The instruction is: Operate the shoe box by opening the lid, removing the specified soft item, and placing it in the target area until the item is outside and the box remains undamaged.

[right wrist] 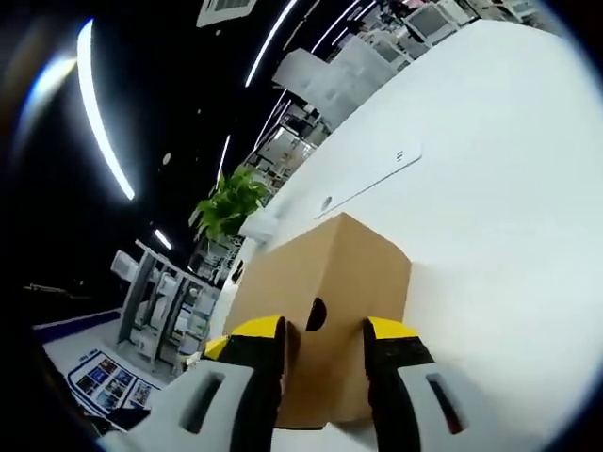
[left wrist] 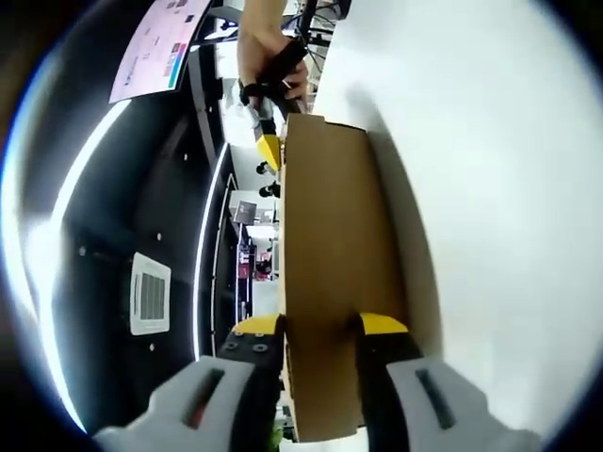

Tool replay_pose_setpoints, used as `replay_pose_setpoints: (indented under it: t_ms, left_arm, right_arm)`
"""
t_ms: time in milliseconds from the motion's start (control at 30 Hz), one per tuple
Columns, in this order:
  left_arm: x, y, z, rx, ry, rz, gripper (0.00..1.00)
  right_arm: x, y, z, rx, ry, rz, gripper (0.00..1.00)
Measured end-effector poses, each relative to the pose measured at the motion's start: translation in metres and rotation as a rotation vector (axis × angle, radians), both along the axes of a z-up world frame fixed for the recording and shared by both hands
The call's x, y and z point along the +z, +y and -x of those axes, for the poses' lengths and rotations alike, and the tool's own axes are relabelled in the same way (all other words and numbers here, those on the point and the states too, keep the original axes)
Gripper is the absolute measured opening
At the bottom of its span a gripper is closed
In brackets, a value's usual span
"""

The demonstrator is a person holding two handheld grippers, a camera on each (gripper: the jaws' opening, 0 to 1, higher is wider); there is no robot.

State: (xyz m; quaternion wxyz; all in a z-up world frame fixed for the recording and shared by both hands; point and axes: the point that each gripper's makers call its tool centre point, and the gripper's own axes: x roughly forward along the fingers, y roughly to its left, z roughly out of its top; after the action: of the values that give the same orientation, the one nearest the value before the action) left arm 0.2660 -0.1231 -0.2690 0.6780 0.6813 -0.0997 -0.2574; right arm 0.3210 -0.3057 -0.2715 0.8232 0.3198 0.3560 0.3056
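Now, as the two views show it:

Shoe box: a plain brown cardboard shoe box [left wrist: 330, 273] lies on the white bench [left wrist: 499, 188]; in the left gripper view it runs away from the camera as a long panel, and in the right gripper view one short end [right wrist: 325, 292] faces the camera, with a dark oval finger hole in it.

Left gripper: the left gripper [left wrist: 320, 331] has its yellow-tipped fingers [left wrist: 256, 330] on either side of the near end of the box, pressed against the cardboard.

Right gripper: the right gripper [right wrist: 323, 334] has its fingers [right wrist: 254, 331] closed against the short end, one each side of the hole. At the far end of the box in the left gripper view, a yellow tip of it [left wrist: 270, 149] touches the cardboard, held by a person's hand [left wrist: 268, 56].

Lid: whether it is raised, I cannot tell.

Surroundings: a green potted plant [right wrist: 229, 204] stands beyond the bench.
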Motion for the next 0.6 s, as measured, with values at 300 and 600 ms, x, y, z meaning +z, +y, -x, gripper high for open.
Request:
replay_pose_setpoints:
  t_ms: [300, 600]
  left_arm:
    - [-0.002, -0.001, -0.003, 0.002, 0.004, 0.001, 0.3]
    - [-0.001, -0.001, -0.003, -0.013, 0.007, 0.004, 0.3]
  right_arm:
    - [0.039, -0.009, -0.01, -0.012, -0.301, 0.086, 0.27]
    - [0.092, -0.044, -0.026, -0.021, -0.644, 0.314, 0.2]
